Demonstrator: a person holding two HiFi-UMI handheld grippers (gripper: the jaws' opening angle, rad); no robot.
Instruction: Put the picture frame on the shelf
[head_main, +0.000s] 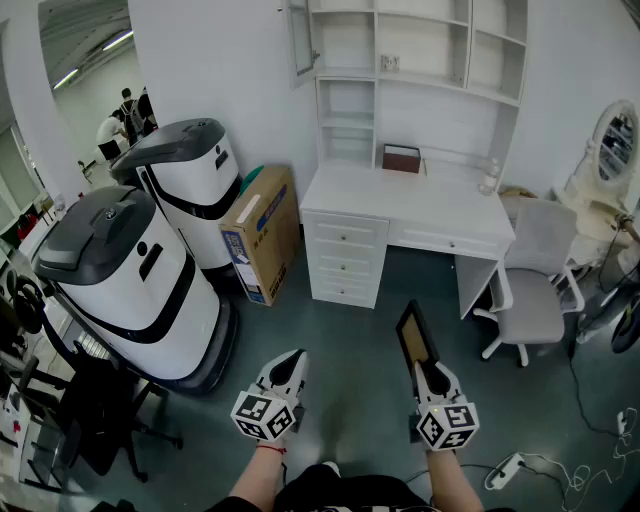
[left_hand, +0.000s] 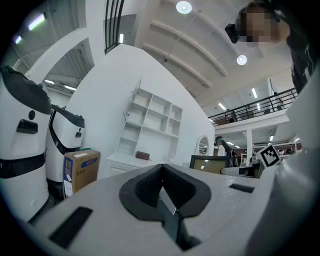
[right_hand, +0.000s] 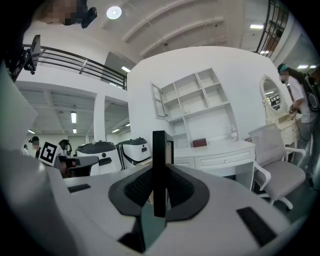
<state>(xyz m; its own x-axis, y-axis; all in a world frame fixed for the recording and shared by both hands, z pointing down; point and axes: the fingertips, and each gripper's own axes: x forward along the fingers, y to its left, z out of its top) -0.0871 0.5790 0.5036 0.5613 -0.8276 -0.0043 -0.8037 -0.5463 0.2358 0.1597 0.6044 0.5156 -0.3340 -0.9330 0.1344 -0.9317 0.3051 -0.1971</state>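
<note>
black picture frame (right_hand: 159, 165) clamped in right gripper (head_main: 427, 374) (left gripper (head_main: 288, 366) empty).

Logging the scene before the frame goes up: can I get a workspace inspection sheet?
Surface: white desk, top mostly bare; shelves above it.
Job's things: picture frame, upright, well short of the shelves.
Clutter: brown box and bottle on the desk; cardboard box on the floor against the drawers.
Grippers: left hand-held gripper shut, nothing between the jaws; right hand-held gripper shut on the picture frame.
Cables: power strip and white cables on the floor, lower right.
Surroundings: two white-and-grey machines at left; chair by the desk; mirror at right.
</note>
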